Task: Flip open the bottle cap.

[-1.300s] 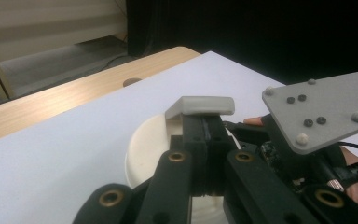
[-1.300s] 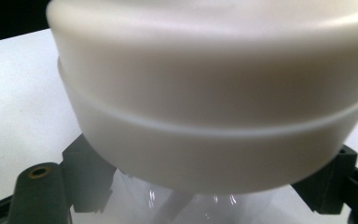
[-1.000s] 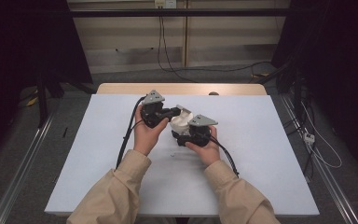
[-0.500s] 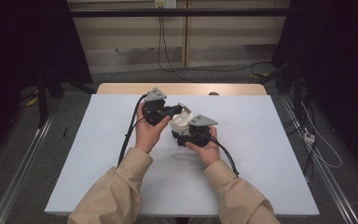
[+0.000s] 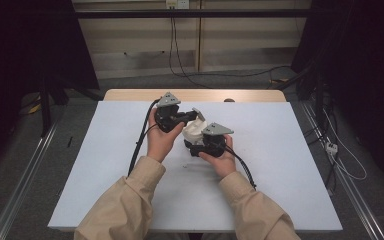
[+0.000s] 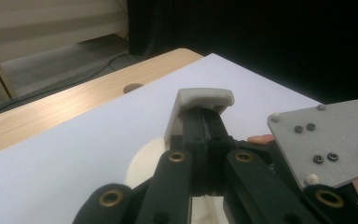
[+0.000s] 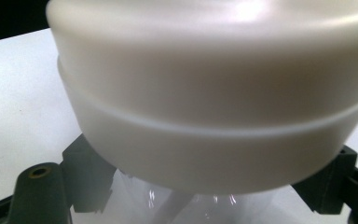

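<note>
While the right gripper (image 5: 196,145) pinches the bottle (image 5: 194,131), the left gripper (image 5: 194,116), clamped on its flip cap (image 6: 205,98) at twelve o'clock, should pull up gently.

Cream-white container (image 5: 194,131), black tongs (image 5: 187,118) w/ grey plates, pale-blue table (image 5: 280,150), beige sleeves.

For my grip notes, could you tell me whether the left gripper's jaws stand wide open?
No, the left gripper has its jaws pressed together on the white flip lid.
</note>
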A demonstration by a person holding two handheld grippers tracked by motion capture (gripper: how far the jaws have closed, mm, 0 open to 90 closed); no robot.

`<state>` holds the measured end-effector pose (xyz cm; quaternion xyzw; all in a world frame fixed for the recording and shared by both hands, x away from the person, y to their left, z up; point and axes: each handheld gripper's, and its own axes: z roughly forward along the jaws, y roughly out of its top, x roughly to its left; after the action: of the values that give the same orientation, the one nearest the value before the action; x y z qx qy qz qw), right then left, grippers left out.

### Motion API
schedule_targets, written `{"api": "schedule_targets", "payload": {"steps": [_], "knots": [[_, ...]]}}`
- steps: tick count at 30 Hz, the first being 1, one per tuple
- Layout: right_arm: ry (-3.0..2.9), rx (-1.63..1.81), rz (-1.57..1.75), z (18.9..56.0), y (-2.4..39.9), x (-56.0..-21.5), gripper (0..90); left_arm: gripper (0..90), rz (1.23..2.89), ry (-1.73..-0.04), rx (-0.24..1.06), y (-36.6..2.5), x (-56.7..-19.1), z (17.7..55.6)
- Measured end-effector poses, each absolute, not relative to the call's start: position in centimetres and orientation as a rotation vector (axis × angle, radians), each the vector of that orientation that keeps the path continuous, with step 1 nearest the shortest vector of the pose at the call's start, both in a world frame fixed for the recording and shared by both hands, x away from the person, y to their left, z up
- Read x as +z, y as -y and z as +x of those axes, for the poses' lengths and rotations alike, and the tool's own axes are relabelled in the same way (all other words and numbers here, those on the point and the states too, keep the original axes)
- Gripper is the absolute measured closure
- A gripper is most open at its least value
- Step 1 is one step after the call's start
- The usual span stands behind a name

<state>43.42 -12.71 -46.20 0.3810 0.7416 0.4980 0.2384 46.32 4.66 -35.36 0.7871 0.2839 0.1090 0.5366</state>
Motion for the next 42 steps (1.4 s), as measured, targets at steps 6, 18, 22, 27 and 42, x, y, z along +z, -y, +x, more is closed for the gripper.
{"api": "schedule_targets", "payload": {"steps": [6, 18, 22, 27, 42], "knots": [[-2.032, 1.365, 1.046, 43.43, 12.72, -46.2, 19.1, 90.0, 1.873, -0.676, 0.263, -4.57, -35.25, 46.51], [-2.031, 1.359, 1.041, 43.4, 12.66, -46.2, 19.2, 90.0, 1.874, -0.676, 0.265, -4.21, -34.95, 46.72], [-2.031, 1.358, 1.041, 43.39, 12.65, -46.2, 19.2, 90.0, 1.874, -0.674, 0.265, -4.02, -34.85, 46.76], [-2.031, 1.358, 1.04, 43.41, 12.66, -46.2, 19.2, 90.0, 1.87, -0.672, 0.262, -3.9, -34.81, 46.9], [-2.032, 1.357, 1.04, 43.42, 12.66, -46.2, 19.2, 90.0, 1.867, -0.676, 0.269, -3.66, -34.73, 47.12]]}}
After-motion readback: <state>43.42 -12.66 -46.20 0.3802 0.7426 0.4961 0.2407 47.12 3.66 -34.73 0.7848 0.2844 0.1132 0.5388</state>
